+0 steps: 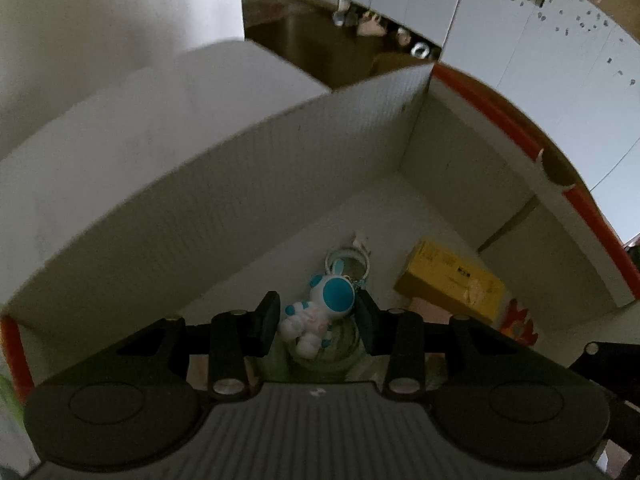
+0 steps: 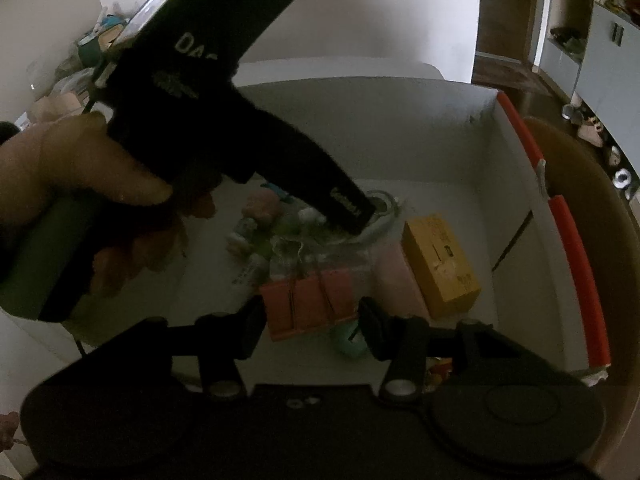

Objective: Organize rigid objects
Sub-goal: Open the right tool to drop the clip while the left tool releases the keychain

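The small white-and-blue astronaut figure (image 1: 316, 318) is clamped between the left gripper (image 1: 318, 326) pads inside the white cardboard box (image 1: 280, 184). It should be lowered onto bare floor, left of the yellow carton (image 1: 450, 280), before release. The right gripper (image 2: 310, 330) grasps a coral binder clip (image 2: 306, 306) near the front.

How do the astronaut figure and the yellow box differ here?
The astronaut is white and blue, rounded; the box is plain yellow and blocky. The astronaut sits between the left claw's fingers; the box lies free on the bin floor, untouched. Both are inside the same white bin.
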Tool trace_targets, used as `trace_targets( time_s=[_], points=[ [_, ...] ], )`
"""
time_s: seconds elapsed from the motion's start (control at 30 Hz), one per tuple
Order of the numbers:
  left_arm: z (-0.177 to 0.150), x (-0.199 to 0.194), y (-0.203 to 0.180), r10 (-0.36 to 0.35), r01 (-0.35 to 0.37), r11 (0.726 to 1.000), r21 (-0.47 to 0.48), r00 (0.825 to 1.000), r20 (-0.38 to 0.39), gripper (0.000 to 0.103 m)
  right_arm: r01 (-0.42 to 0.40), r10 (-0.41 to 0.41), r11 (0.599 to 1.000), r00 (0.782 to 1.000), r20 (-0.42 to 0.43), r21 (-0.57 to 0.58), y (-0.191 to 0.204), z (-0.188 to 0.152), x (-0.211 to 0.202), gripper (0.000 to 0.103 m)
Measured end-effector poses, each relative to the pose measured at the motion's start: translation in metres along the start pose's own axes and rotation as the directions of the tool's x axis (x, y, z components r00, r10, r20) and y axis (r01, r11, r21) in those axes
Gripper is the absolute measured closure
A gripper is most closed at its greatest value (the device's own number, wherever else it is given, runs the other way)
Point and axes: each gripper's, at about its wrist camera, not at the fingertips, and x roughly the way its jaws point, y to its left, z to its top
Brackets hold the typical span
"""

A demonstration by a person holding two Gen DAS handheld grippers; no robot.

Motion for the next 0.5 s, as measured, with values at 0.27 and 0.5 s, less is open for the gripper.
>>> trace_targets(
  time_s=[0.27, 0.5],
  points=[
    [-0.005, -0.001, 0.002, 0.001, 0.0, 1.0, 0.005, 1.0, -0.017, 0.062, 0.007, -0.007, 1.0, 1.0, 0.002, 0.028, 0.0, -0.005, -0.005, 0.051],
    [-0.004, -0.015, 0.003, 0.029, -0.029, 1.0, 0.003, 1.0, 0.007, 0.052, 0.012, -0.013, 0.999, 1.0, 0.023, 0.031, 0.001, 0.0, -0.009, 0.039]
  ],
)
